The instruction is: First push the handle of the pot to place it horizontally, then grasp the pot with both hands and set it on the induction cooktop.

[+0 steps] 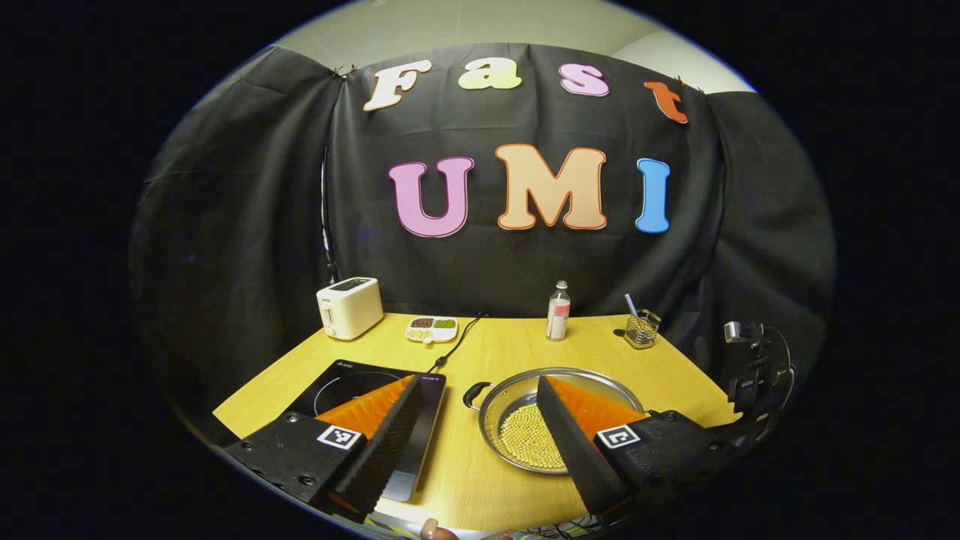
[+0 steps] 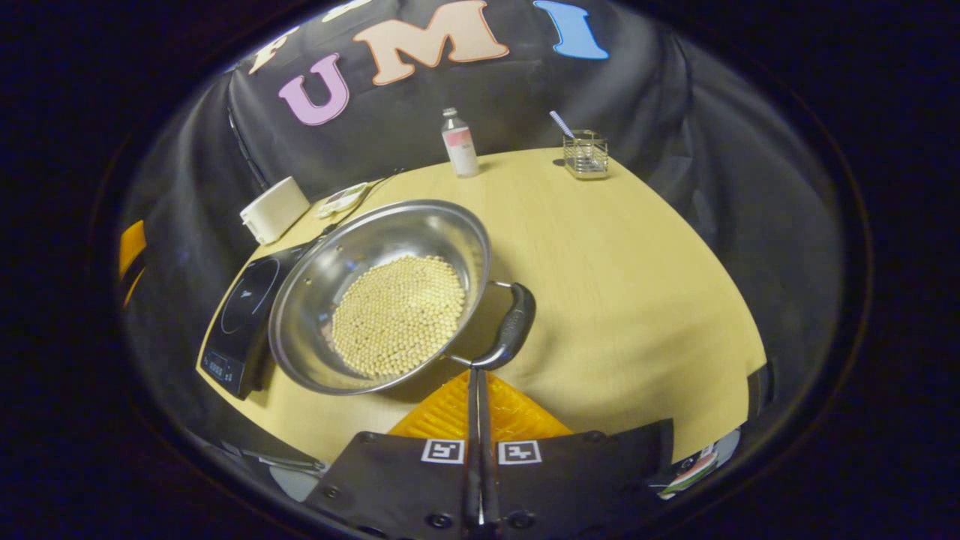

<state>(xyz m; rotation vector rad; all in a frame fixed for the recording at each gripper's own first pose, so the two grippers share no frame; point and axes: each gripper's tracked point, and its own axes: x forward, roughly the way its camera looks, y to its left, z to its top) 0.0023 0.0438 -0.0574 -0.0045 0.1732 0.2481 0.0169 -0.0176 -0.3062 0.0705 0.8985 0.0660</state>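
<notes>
Right gripper (image 2: pixel 478 375) pressed together, tips at the pot (image 2: pixel 375 292) handle (image 2: pixel 510 330). Left gripper (image 1: pixel 480 420) spread wide above the table (image 1: pixel 487 352), induction cooktop (image 1: pixel 360 382) beside the pot

On wood table (image 1: pixel 510 352), along back edge: white toaster (image 1: pixel 349 307) far left, small divided dish (image 1: pixel 432 328) w/ dark & green bits, bottle (image 1: pixel 558 311), glass cup (image 1: pixel 642 328) w/ straw.

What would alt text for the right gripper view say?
A steel pot of pale beans sits on a wooden table, its near handle just ahead of the shut right gripper. An induction cooktop lies beside the pot.
</notes>
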